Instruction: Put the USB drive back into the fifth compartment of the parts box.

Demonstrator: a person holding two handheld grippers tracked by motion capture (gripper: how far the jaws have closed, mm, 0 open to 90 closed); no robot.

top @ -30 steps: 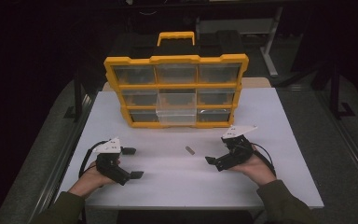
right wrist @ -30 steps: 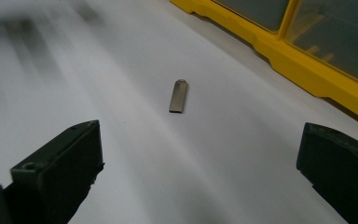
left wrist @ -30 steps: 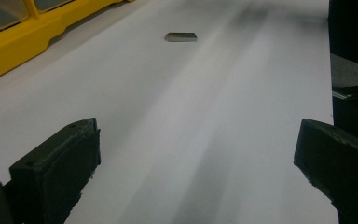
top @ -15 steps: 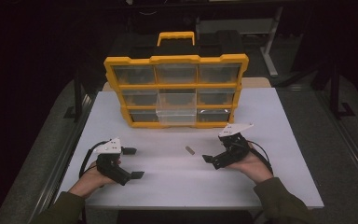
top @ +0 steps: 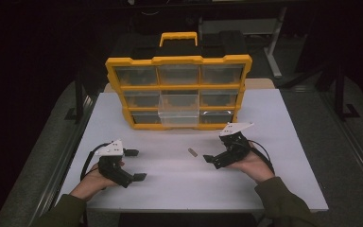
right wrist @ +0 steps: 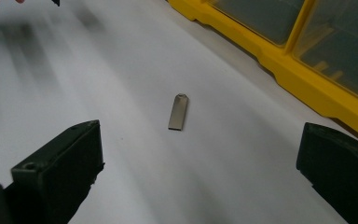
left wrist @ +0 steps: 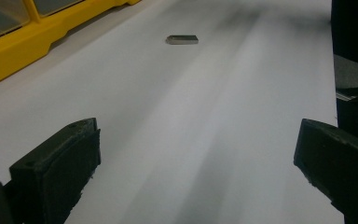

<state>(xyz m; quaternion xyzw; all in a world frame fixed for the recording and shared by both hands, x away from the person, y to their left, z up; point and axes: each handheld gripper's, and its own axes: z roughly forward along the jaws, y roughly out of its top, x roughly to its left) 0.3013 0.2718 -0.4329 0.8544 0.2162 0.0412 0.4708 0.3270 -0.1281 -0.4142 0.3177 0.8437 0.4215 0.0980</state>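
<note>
A small flat grey metal piece (top: 192, 152) lies on the white table (top: 274, 123), in front of the yellow drawer organizer (top: 178, 91). My right gripper (top: 216, 151) sits just right of the piece, open, its jaws wide apart and pointing left at it. In the right gripper view the metal piece (right wrist: 178, 111) lies ahead between the jaws of the right gripper (right wrist: 200, 161), not touched. My left gripper (top: 137, 164) rests open at the front left. In the left gripper view the left gripper (left wrist: 196, 158) holds nothing, and the metal piece (left wrist: 182, 39) lies far ahead.
The organizer has rows of clear drawers; one clear drawer (top: 179, 115) in the bottom middle is pulled out toward me. A black and yellow handle (top: 178, 38) tops the case. Table edges drop to a dark floor on both sides.
My right gripper has shifted a little left, closer to the metal piece. The left gripper and the piece have stayed where they were.
</note>
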